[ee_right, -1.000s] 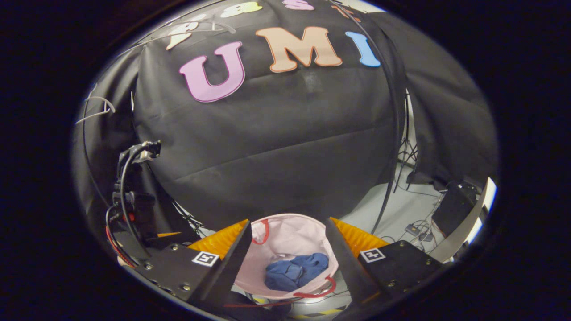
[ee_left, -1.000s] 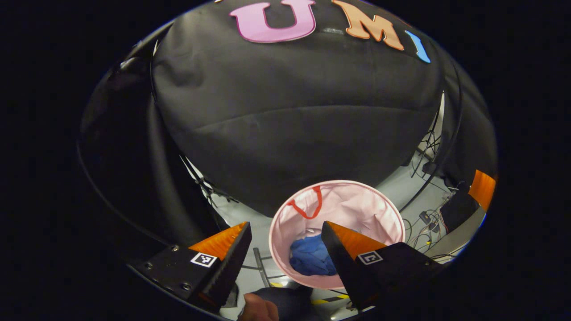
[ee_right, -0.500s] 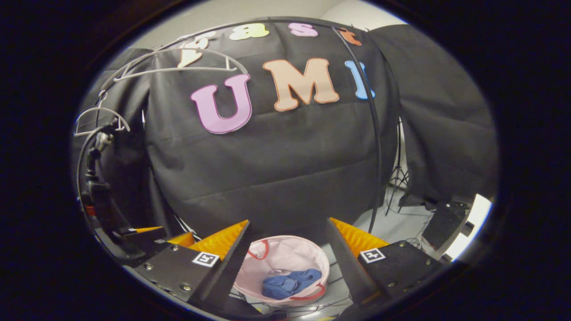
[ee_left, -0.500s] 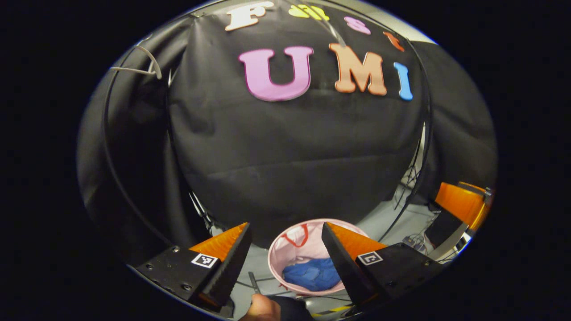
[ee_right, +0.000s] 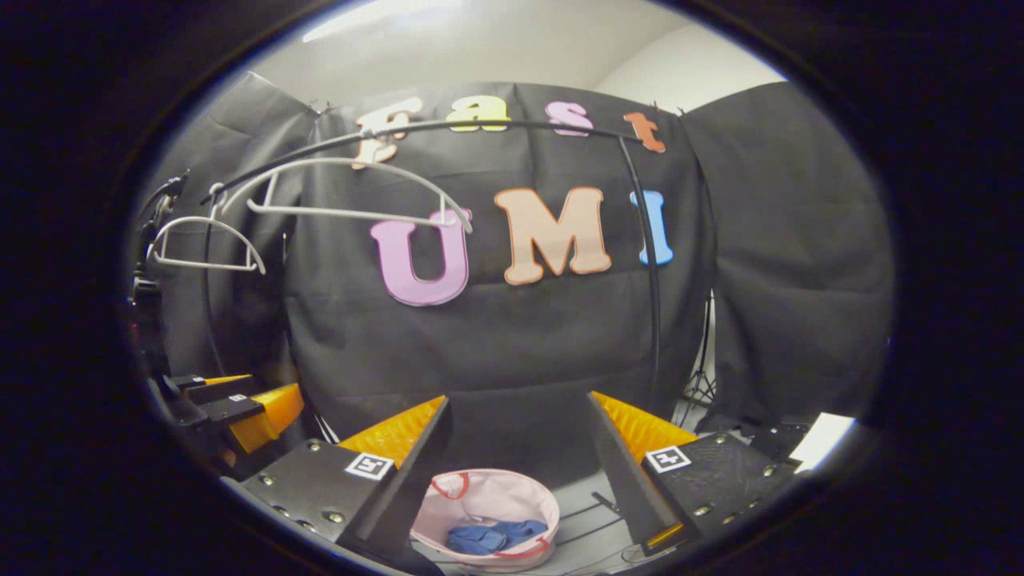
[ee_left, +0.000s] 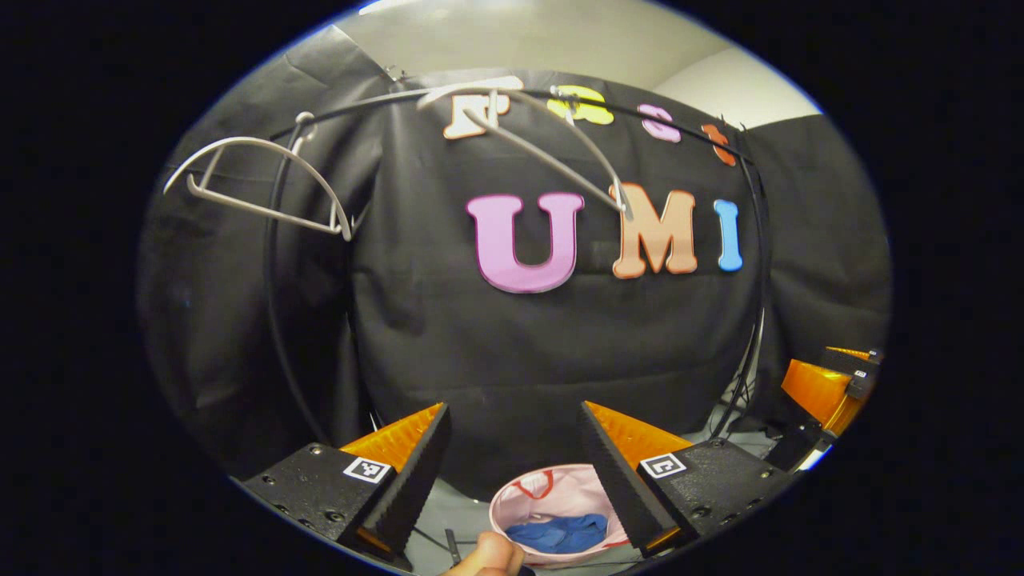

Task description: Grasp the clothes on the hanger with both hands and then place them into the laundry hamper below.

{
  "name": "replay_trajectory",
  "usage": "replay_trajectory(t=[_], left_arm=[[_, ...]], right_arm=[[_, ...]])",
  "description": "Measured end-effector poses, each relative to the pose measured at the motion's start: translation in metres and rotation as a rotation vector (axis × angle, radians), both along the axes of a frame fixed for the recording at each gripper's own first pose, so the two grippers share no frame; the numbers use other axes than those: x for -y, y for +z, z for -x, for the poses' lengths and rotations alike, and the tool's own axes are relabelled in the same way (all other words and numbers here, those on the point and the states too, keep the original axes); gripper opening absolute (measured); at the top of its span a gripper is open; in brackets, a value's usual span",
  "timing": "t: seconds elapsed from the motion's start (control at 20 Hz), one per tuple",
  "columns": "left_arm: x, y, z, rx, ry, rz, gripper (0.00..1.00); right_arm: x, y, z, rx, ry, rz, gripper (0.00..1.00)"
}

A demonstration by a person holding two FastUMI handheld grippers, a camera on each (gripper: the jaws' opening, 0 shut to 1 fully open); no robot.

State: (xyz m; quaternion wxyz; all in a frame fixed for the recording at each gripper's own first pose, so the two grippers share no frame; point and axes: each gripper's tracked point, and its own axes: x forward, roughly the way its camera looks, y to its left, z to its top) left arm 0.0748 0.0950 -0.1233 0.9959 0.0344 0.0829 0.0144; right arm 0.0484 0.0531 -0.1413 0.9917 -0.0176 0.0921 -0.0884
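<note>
The pink laundry hamper stands on the floor far below, with the blue clothes lying crumpled inside it. In the right gripper view the hamper and the blue clothes sit low between the fingers. My left gripper is open and holds nothing. My right gripper is also open and holds nothing. Both are high above the hamper, pointing at the booth wall. Two bare pale hangers hang on the black rail. The other gripper shows at the side of each view: the right one, the left one.
The black rail's upright drops at the right of the hamper. The bare hangers sit up left. A fingertip shows at the bottom edge. Cables and stands lie on the floor at the right.
Both grippers have risen and tilted up. The hamper with the blue clothes has sunk lower and smaller in both views, and the rail with its bare hangers has come into sight.
</note>
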Motion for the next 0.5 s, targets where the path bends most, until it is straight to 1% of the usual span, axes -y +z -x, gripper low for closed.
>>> replay_trajectory(t=[0.05,0.15,0.3,0.4,0.45,0.5], left_arm=[[0.003,0.01,0.004,0.023,-0.003,0.01,1.0],[0.003,0.037,0.006,0.07,0.01,0.03,0.97],[0.005,0.072,0.014,0.162,0.033,0.041,0.97],[0.007,0.083,0.016,0.187,0.048,0.042,0.94],[0.007,0.085,0.02,0.191,0.061,0.042,0.94],[0.009,0.09,0.023,0.205,0.069,0.044,0.92]], right_arm=[[0.0,0.012,0.001,0.022,0.005,0.004,0.99],[-0.005,0.036,0.004,0.067,0.033,0.0,0.99],[-0.008,0.07,0.006,0.133,0.07,0.0,0.98],[-0.01,0.086,0.007,0.158,0.092,-0.012,0.93],[-0.011,0.094,0.008,0.173,0.105,-0.022,1.0],[-0.011,0.103,0.008,0.19,0.115,-0.028,1.0]])
